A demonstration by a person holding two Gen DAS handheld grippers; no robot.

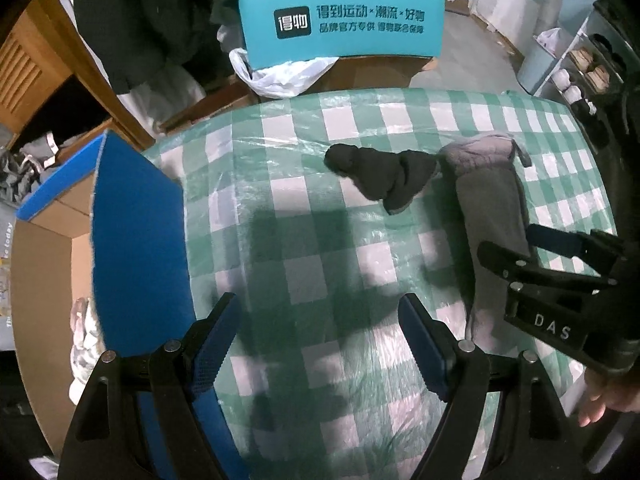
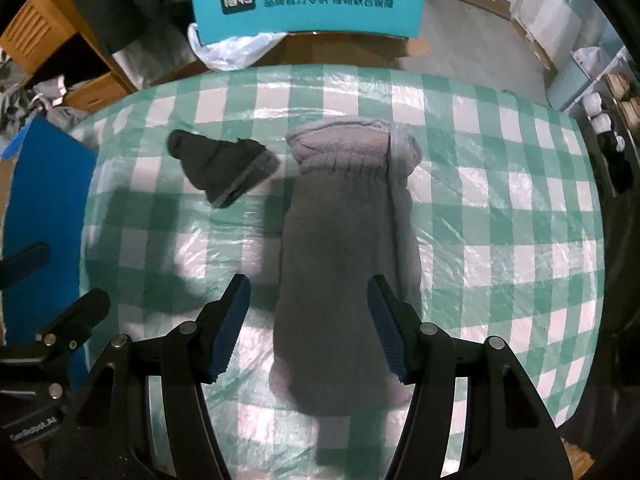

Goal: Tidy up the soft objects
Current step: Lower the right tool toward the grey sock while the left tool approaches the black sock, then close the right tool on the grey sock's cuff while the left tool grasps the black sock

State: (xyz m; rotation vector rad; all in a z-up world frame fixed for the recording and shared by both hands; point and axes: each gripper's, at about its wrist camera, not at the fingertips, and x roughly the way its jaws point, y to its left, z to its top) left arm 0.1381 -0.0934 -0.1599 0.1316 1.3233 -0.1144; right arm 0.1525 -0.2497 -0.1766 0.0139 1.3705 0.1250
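A long grey sock [image 2: 340, 248] lies flat on the green-and-white checked table [image 2: 500, 208], its cuff toward the far edge. My right gripper [image 2: 308, 320] hangs open above the sock's near end, one finger on each side and neither pad touching it. A rolled black sock [image 2: 220, 168] sits just left of the grey cuff. In the left wrist view the black sock [image 1: 380, 176] and grey sock [image 1: 488, 196] lie ahead and to the right. My left gripper [image 1: 320, 344] is open over bare tablecloth, holding nothing. The right gripper [image 1: 560, 268] shows there at the right edge.
A blue-flapped cardboard box [image 1: 136, 240] stands open at the table's left edge, with pale fabric [image 1: 84, 344] inside. Behind the table is a teal chair back [image 1: 340, 28] with a white plastic bag [image 1: 280, 76]. Shelves [image 1: 592, 76] stand at the far right.
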